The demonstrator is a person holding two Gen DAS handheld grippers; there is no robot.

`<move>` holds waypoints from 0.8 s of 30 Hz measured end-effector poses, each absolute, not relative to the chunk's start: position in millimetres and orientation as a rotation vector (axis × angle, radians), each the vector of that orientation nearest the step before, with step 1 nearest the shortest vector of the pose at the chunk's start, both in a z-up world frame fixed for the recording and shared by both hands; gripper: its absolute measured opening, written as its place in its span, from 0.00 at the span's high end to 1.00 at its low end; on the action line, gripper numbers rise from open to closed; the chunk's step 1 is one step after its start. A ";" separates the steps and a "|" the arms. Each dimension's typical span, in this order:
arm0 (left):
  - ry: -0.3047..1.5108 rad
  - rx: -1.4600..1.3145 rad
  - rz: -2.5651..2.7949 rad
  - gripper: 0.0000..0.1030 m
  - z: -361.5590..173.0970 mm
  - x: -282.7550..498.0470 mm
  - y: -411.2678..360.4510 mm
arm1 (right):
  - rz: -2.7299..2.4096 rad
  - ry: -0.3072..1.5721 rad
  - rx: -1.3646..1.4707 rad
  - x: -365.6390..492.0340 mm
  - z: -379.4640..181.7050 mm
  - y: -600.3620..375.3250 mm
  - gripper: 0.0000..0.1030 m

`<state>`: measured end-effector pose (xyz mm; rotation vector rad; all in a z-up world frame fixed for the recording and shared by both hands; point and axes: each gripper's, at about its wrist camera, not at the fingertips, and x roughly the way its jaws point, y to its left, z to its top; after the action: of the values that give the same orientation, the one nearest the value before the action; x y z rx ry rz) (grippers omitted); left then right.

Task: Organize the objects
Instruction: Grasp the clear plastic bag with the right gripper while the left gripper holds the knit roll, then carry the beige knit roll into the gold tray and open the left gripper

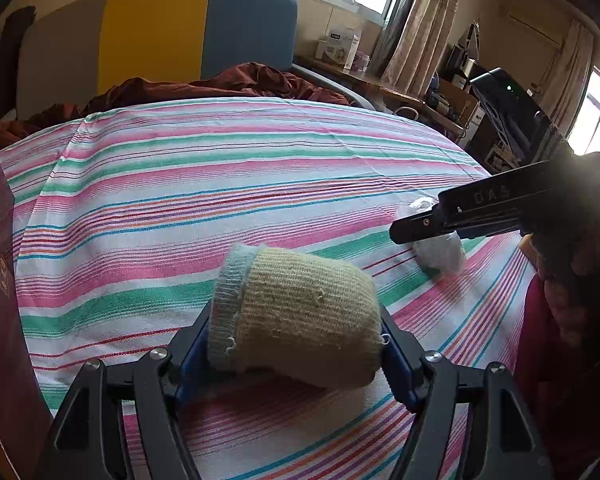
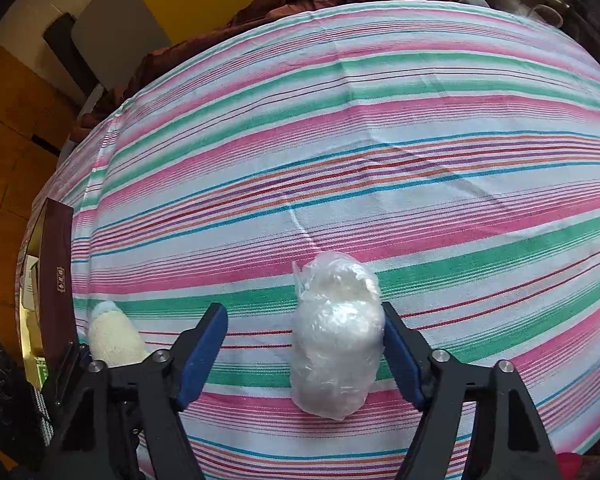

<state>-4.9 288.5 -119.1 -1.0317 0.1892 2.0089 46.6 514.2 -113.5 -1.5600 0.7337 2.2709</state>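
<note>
A rolled beige knitted sock with a pale blue cuff (image 1: 300,316) sits between the fingers of my left gripper (image 1: 296,356), which is shut on it just above the striped bedsheet (image 1: 220,184). The sock also shows at the lower left of the right wrist view (image 2: 114,340). A clear plastic bag bundle (image 2: 336,340) lies on the sheet between the open jaws of my right gripper (image 2: 306,344); the right finger touches it and the left finger stands apart. The bag (image 1: 440,252) and my right gripper (image 1: 396,236) show at the right of the left wrist view.
A dark red box (image 2: 56,280) stands at the left edge of the bed. A crumpled brown blanket (image 1: 228,84) lies at the far end before a yellow and blue headboard (image 1: 196,28). A desk with clutter (image 1: 452,96) stands to the far right.
</note>
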 end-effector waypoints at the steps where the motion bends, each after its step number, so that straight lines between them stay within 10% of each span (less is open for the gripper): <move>1: 0.190 -1.030 2.009 0.28 -119.1 -4.5 288.6 | 2.249 0.710 -1.549 47.3 -113.2 515.7 0.65; 24: 0.259 -1.051 2.081 0.31 -104.8 6.1 283.5 | 2.256 0.597 -1.558 39.4 -114.0 517.7 0.63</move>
<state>6.1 283.5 -104.8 -1.0512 0.2594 2.0812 39.4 517.7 -114.0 -1.5576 0.5969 2.2561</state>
